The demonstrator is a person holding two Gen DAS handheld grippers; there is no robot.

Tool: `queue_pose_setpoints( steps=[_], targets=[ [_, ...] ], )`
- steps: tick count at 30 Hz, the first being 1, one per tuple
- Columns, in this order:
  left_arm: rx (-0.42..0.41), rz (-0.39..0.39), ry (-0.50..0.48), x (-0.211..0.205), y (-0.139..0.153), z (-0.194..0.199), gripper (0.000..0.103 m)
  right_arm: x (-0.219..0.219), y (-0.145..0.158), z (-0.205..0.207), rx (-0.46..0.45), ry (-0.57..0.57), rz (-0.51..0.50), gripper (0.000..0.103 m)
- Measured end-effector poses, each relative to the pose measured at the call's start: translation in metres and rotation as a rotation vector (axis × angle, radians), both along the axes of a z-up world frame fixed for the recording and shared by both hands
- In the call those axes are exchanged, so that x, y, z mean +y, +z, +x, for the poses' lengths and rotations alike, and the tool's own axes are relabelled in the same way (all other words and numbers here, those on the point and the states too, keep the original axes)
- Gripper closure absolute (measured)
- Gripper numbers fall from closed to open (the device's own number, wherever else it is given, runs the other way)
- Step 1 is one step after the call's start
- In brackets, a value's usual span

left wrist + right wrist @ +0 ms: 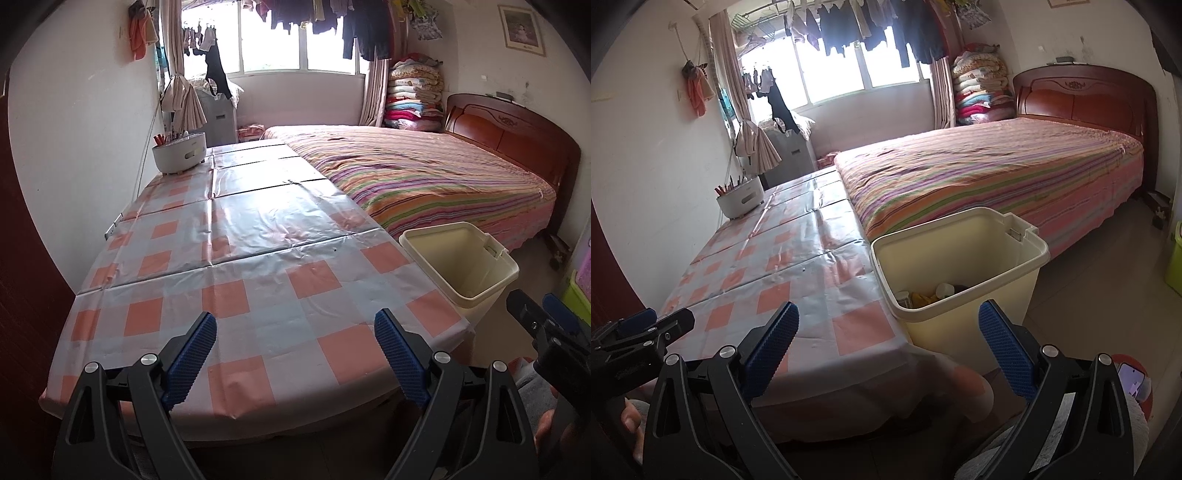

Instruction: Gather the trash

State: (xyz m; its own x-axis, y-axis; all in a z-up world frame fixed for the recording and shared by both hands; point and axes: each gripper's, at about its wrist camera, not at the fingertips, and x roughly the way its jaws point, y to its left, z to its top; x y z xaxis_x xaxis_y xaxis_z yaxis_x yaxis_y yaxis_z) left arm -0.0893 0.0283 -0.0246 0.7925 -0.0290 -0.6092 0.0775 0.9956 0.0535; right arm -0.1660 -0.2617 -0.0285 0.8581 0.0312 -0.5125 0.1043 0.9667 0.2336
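A cream plastic trash bin stands on the floor at the table's right front corner. In the right wrist view the bin holds several pieces of trash at its bottom, among them something yellow and a white round thing. My left gripper is open and empty above the table's front edge. My right gripper is open and empty, just in front of the bin's near wall. The right gripper also shows in the left wrist view, and the left gripper in the right wrist view.
A table with a pink and grey checked cloth runs along the left wall. A white round holder with pens stands at its far left. A bed with a striped cover borders the table's right side. A green box is at far right.
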Motion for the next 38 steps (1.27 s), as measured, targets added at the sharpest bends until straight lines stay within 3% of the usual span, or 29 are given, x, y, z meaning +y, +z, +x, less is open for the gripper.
queue_pose_setpoints(
  steps=[13,16,25,38],
  targets=[
    [0.009,0.030,-0.068,-0.020,0.001,0.001,0.018,-0.011,-0.008,0.002,0.008,-0.020,0.021,0.007],
    [0.007,0.048,-0.092,-0.028,0.000,0.000,0.010,-0.014,-0.009,0.003,0.011,-0.024,0.026,0.007],
    [-0.013,0.081,-0.138,-0.045,-0.001,-0.002,0.009,-0.022,-0.016,0.006,0.022,-0.041,0.044,0.007],
    [0.009,0.099,-0.106,-0.049,-0.006,0.012,0.009,-0.028,-0.014,0.014,0.024,-0.049,0.048,0.007]
  ],
)
